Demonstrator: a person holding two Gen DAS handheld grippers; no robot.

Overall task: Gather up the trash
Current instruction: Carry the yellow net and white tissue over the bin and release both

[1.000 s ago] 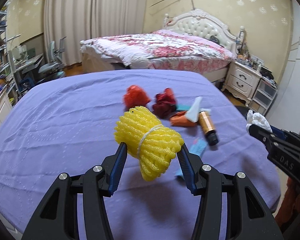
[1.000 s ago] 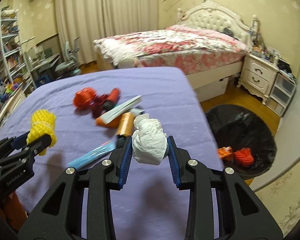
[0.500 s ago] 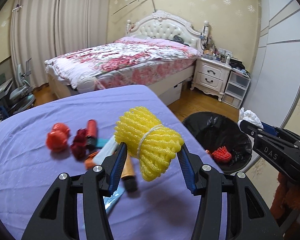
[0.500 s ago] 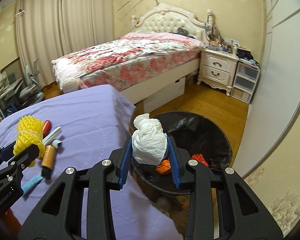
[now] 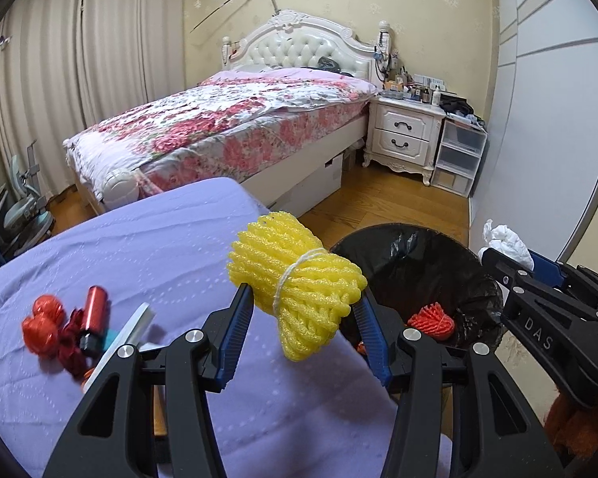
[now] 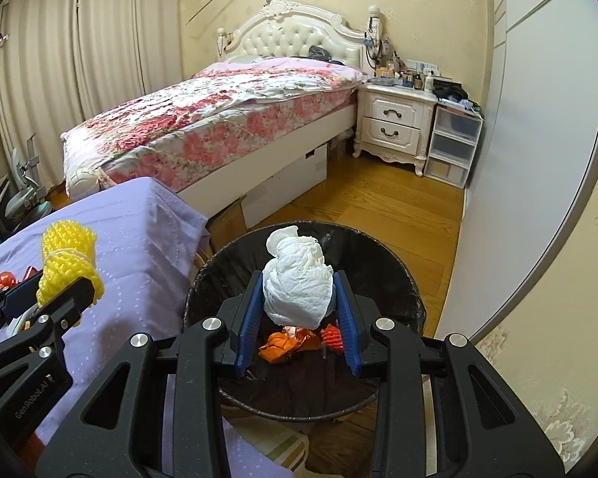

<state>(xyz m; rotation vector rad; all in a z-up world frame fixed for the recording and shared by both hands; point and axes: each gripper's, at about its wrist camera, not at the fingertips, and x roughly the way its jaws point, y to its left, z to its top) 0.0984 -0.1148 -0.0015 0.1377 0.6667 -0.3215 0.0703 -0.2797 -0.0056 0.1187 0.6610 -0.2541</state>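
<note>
A bed with a floral coverlet and a tufted white headboard stands against the patterned wallpaper. Just beside it is a white two-drawer nightstand, its top crowded with bottles, and next to that a clear plastic drawer unit. Pleated curtains hang at the left above the wooden floor.

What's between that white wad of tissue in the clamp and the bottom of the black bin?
Only air. In the right wrist view the tissue wad, clamped in the right gripper, hangs over the bin, above orange scraps already inside.
</note>
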